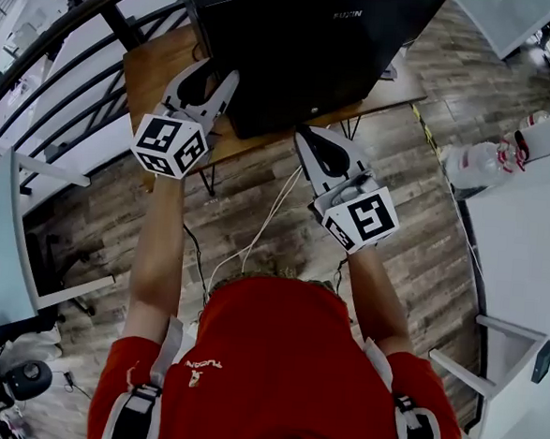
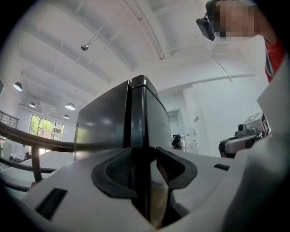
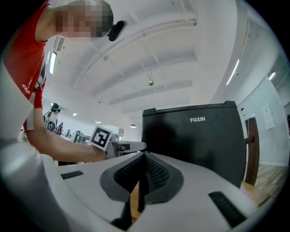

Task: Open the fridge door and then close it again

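A wooden table (image 1: 159,70) — on thin legs, it seems — carries the black fridge (image 1: 306,47).

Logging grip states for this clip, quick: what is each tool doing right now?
Left tool: open, an edge of the fridge lined up in the gap, not gripped.
Right tool: closed, holding nothing.

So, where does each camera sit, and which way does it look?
Head view: on the person's head, looking steeply down at the fridge on the table; red shirt, both arms, left gripper, right gripper show.
Left gripper view: on the left gripper, looking along its open fingers, the fridge's corner between them.
Right gripper view: on the right gripper, facing the fridge front; fingers shut.
Shared: the fridge; both gripper views show the person.
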